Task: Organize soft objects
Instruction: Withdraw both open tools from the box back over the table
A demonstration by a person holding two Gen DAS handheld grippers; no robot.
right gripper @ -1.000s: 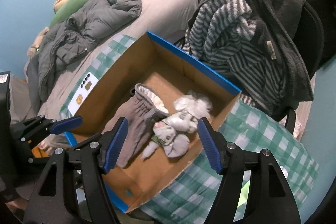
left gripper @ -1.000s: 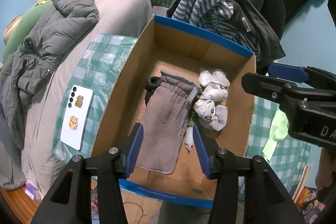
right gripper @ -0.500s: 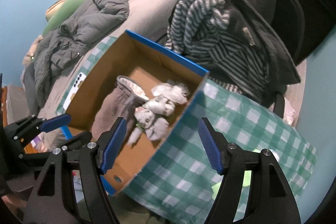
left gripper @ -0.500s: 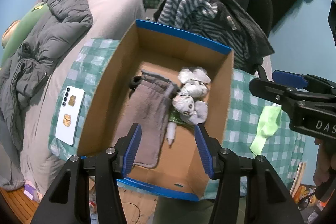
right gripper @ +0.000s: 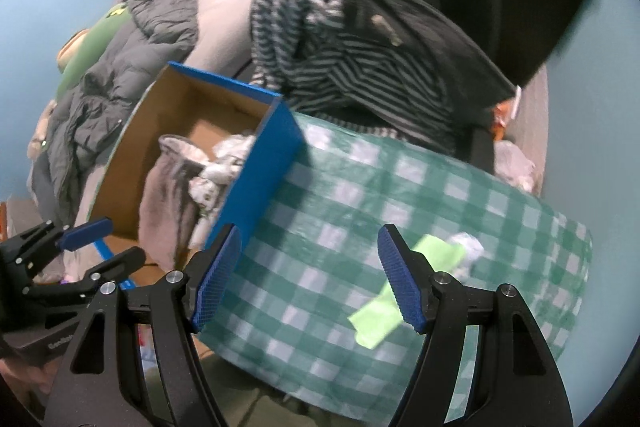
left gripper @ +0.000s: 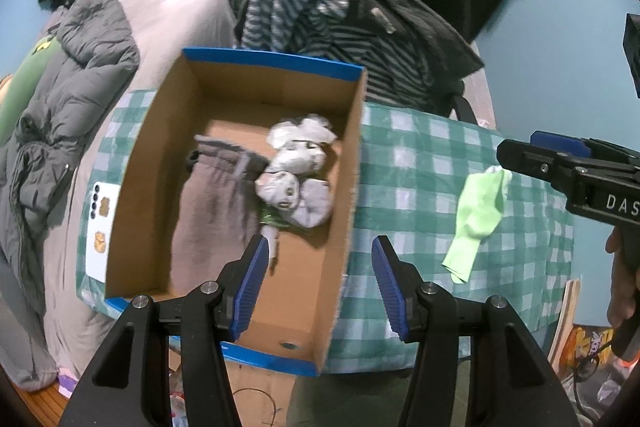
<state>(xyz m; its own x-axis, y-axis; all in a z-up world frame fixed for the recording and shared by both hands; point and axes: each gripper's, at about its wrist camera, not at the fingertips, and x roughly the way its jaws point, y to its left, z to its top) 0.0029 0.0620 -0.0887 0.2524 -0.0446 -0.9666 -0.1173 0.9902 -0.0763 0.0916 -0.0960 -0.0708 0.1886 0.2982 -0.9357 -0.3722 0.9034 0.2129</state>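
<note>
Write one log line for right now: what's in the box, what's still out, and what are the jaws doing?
box: grey mitt, white socks | out: green sock on checked cloth | left gripper: open, empty | right gripper: open, empty

Colours and patterns of the soft goods, box and surroundings

The cardboard box point(left gripper: 160, 163) is seen as plain brown inside, its rim and outer walls blue; the surface cloth point(left gripper: 416, 171) is checked in green and white; the loose sock point(left gripper: 478, 215) is lime green with a whitish cuff; the fleece item point(left gripper: 212, 211) in the box is taupe-grey; the bundled socks point(left gripper: 296, 179) are white and pale grey with small dark prints; the left tool point(left gripper: 316, 283) and right tool point(right gripper: 308, 279) are black with blue ribbed pads; the phone point(left gripper: 102, 223) is white with gold stickers; the striped garment point(right gripper: 340, 67) is banded dark grey and light grey; the puffer jacket point(left gripper: 80, 75) is grey; the wall is light blue.
</note>
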